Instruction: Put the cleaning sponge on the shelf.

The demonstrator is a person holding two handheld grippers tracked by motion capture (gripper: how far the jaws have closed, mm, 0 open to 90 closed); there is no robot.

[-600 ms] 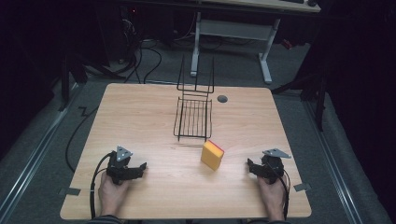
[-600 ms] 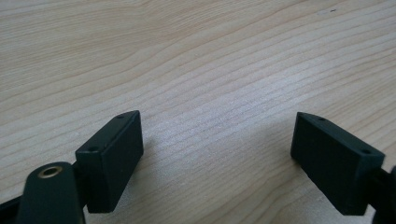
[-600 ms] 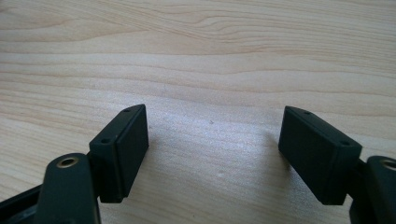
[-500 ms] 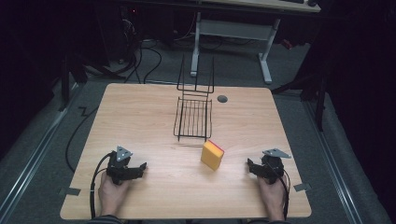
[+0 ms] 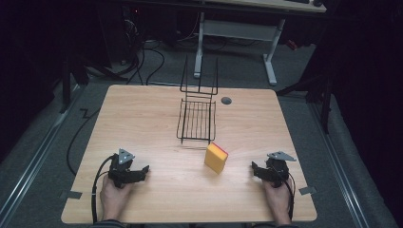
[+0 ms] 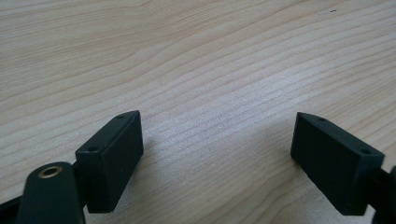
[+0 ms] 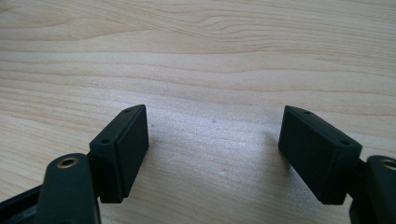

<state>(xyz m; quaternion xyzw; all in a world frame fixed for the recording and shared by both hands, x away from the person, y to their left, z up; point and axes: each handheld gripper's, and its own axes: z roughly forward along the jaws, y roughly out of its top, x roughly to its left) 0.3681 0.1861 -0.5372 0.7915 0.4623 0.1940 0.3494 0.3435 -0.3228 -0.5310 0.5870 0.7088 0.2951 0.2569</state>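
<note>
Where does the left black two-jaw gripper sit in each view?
High view: the left black two-jaw gripper is near the table's lower-left corner, jaws pointing right.
Left gripper view: its own jaws rise from the bottom, spread apart over bare wood.
Right gripper view: the jaws here belong to the right gripper, also spread apart.
Shared landmark: the light wooden tabletop.

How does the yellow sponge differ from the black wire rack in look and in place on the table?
The sponge is a solid yellow block with an orange-red top edge; the wire rack is black, open grid. The sponge is small and stands on edge; the rack is larger, with a flat base and tall upright wires at its far end. The sponge sits nearer the person, just right of the rack's front. Both rest on the wooden table, untouched.
</note>
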